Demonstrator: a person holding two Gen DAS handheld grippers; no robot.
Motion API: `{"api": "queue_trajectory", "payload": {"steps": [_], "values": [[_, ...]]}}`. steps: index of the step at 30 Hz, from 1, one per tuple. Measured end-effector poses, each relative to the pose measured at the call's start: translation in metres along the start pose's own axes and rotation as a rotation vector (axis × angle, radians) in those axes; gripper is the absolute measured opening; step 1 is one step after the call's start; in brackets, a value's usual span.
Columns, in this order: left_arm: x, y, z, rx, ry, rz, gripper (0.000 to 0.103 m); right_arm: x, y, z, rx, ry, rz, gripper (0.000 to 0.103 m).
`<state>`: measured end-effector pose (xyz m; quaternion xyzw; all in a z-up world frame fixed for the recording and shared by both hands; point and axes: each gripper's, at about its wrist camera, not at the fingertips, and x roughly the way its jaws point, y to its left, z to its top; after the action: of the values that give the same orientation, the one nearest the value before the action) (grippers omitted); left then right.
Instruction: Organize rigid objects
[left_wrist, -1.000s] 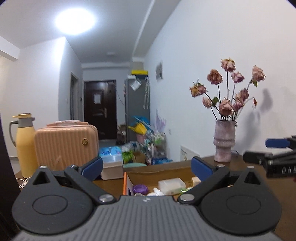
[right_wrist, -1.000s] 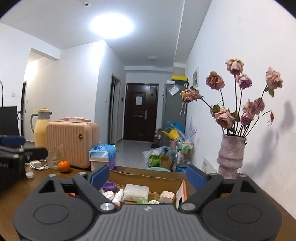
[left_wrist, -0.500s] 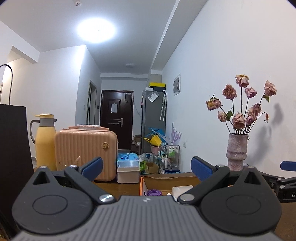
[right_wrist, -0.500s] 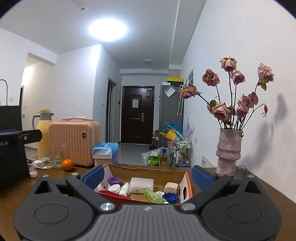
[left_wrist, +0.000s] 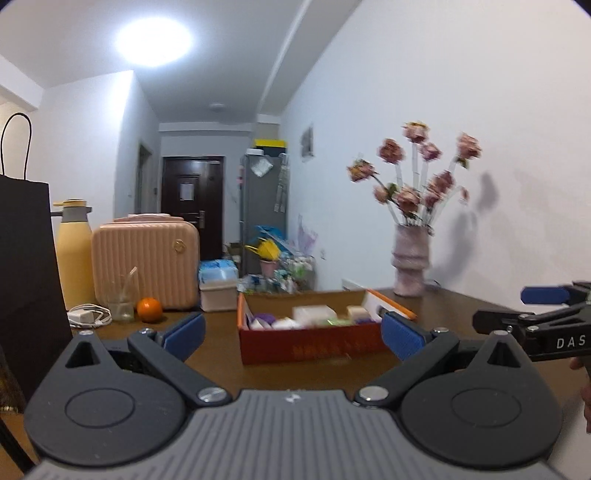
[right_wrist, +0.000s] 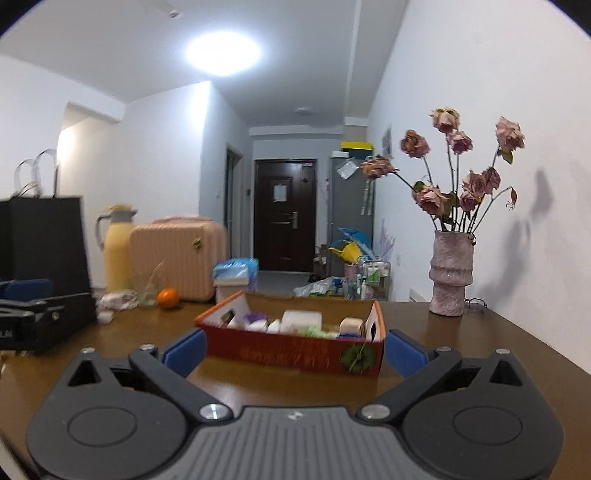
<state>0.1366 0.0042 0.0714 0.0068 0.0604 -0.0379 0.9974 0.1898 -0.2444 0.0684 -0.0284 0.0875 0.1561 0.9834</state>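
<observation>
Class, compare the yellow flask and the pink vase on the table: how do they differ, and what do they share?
The yellow flask is smooth, capped and has a handle; the pink vase is rough, ridged, open-topped and holds dried roses. The flask stands far left, the vase far right by the wall. Both stand upright on the table.

red box (right_wrist: 295, 354), ribbed peach case (right_wrist: 177, 254), yellow flask (right_wrist: 114, 254), seemingly pink vase (right_wrist: 450, 277)

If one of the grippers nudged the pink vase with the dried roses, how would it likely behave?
The vase looks ceramic, so probably rigid and breakable. It is tall, narrows just above its foot and carries long-stemmed roses well above its rim, so a high push would likely tip it rather than slide it. It stands close to the wall on the table, leaving little room for recovery.
</observation>
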Motion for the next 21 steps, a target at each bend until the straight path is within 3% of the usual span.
{"api": "queue_trajectory", "payload": {"steps": [7,11,16,21], "values": [[-0.072,-0.014,-0.045,0.033,-0.014,0.084,0.103,-0.082,0.041,-0.040,-0.047,-0.015,0.009,0.103],[-0.103,-0.022,-0.069,0.082,-0.040,0.075,0.103,-0.112,0.064,-0.062,-0.049,-0.052,-0.033,0.103],[-0.109,-0.024,-0.075,0.044,-0.007,0.068,0.103,-0.126,0.076,-0.077,-0.015,-0.067,-0.035,0.103],[-0.111,-0.021,-0.071,0.024,-0.028,0.088,0.103,-0.127,0.074,-0.080,0.000,-0.043,-0.051,0.103]]}}
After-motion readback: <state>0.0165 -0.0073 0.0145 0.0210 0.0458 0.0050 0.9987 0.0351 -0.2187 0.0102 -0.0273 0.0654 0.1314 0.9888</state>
